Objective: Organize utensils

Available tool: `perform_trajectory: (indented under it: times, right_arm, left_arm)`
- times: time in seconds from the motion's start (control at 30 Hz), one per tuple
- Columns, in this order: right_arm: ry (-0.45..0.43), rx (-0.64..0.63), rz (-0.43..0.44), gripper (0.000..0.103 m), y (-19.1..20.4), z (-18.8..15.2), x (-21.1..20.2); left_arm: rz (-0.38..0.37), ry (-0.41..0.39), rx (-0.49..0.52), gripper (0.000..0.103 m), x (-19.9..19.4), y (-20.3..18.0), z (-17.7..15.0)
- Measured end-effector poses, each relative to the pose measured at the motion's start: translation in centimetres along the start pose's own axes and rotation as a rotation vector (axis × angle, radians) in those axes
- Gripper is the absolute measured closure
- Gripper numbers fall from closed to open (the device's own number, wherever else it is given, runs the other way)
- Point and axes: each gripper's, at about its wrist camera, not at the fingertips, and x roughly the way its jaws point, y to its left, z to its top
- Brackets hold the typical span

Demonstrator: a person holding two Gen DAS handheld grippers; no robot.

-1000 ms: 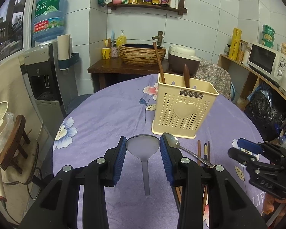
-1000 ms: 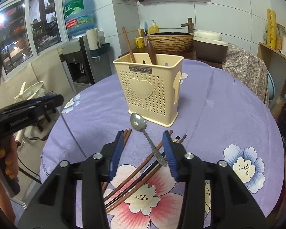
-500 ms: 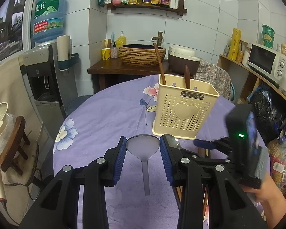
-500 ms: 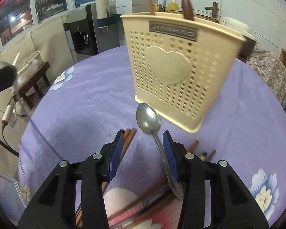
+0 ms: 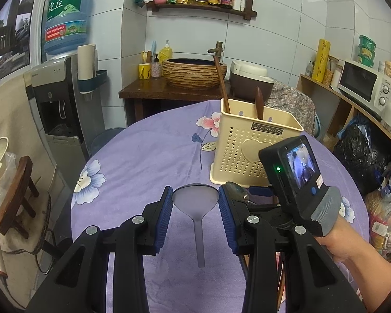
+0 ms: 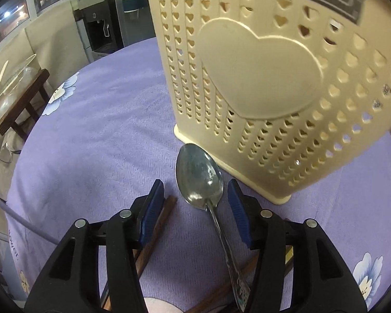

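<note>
Nearest in the right wrist view, the right gripper [image 6: 193,207] is seen with its jaws apart, and they have just been opening; the metal spoon [image 6: 199,176] lies between them, with a clear gap to each blue pad, so nothing is gripped. The spoon rests flat on the purple-clothed bench [image 6: 96,135], partly across the brown chopsticks [image 6: 156,230]. Its long axis is run away from the camera: the handle comes back toward the bottom edge, and the bowl points at the foot of the cream utensil holder [image 6: 260,78], just short of touching it. The spoon is judged stiff, light and slick, so the narrow neck just behind the bowl is favoured for a hold, where the pads can close across it. The chopsticks are likely to roll if nudged.

In the left wrist view, the left gripper [image 5: 195,215] is held partly open around a translucent grey funnel-like piece [image 5: 195,203]; whether the pads press on it cannot be told.
</note>
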Motion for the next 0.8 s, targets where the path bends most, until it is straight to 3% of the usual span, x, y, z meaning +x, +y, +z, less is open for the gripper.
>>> perform_trajectory:
  times: [0.43, 0.57, 0.8]
  right_arm:
    - [0.017, -0.002, -0.04, 0.062, 1.1, 1.0, 0.9]
    - [-0.038, 0.049, 0.017, 0.062, 0.5, 0.9, -1.3]
    - [-0.217, 0.161, 0.148, 0.062, -1.6, -0.6, -9.8]
  left_arm:
    - [-0.003, 0.007, 0.004, 0.067, 0.2, 0.0, -0.2]
    - [-0.002, 0.007, 0.007, 0.067, 0.3, 0.0, -0.2]
    - [-0.003, 0.004, -0.008, 0.067, 0.2, 0.3, -0.2]
